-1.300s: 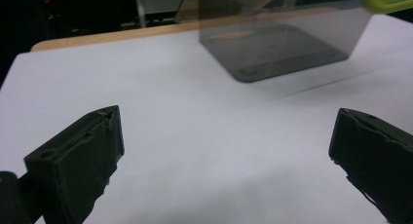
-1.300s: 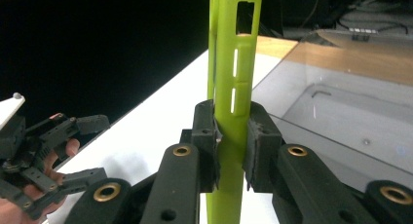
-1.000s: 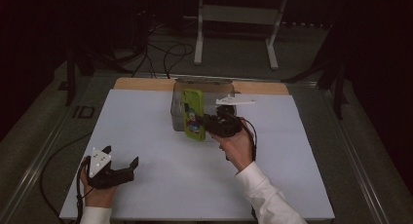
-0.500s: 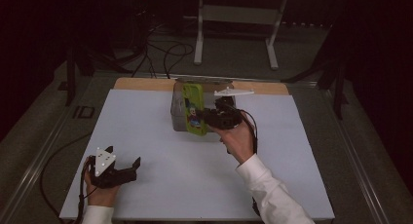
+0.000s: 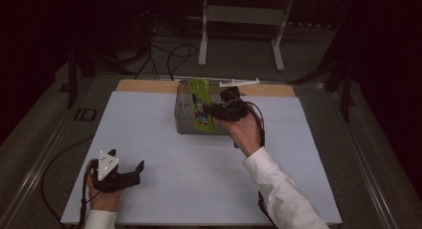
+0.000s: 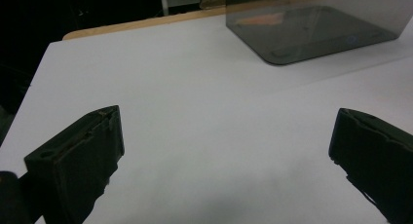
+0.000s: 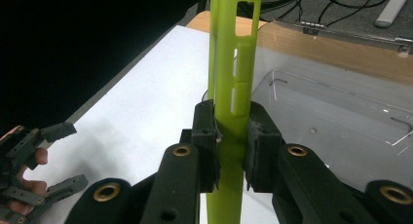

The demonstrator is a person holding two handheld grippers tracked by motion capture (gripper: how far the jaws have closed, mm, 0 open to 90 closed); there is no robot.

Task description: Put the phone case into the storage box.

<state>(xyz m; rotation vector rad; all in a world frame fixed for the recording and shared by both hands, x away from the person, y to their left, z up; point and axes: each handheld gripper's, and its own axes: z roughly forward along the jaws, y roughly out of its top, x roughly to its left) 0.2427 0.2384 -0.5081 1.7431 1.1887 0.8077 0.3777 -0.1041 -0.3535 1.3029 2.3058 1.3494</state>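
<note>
A lime-green flat case [image 5: 200, 107] with a cartoon print stands on edge, pinched by my right gripper [image 5: 215, 109], which is shut on it. In the right gripper view the green case [image 7: 233, 63] rises upright between the pads [image 7: 204, 131], beside the clear box's open top [image 7: 341, 121]. The clear plastic box [image 5: 186, 124] sits at the back middle of the mat, its lid [image 5: 239, 82] swung open behind. My left gripper [image 5: 126, 159] rests at the front left, open with nothing in it, with bare mat between its jaws [image 6: 226, 151]. The box [image 6: 311, 29] lies far ahead of it.
A white mat [image 5: 164, 189] covers the table, with a wooden strip [image 5: 144, 85] along its far edge. On the floor beyond are a metal stand [image 5: 239, 20] and cables [image 5: 164, 55]. My left gripper [image 7: 58, 156] appears low at the left of the right gripper view.
My right gripper has carried the green case up and away from me, from the box's front to over its left side, turning it upright. The left gripper has barely shifted.
</note>
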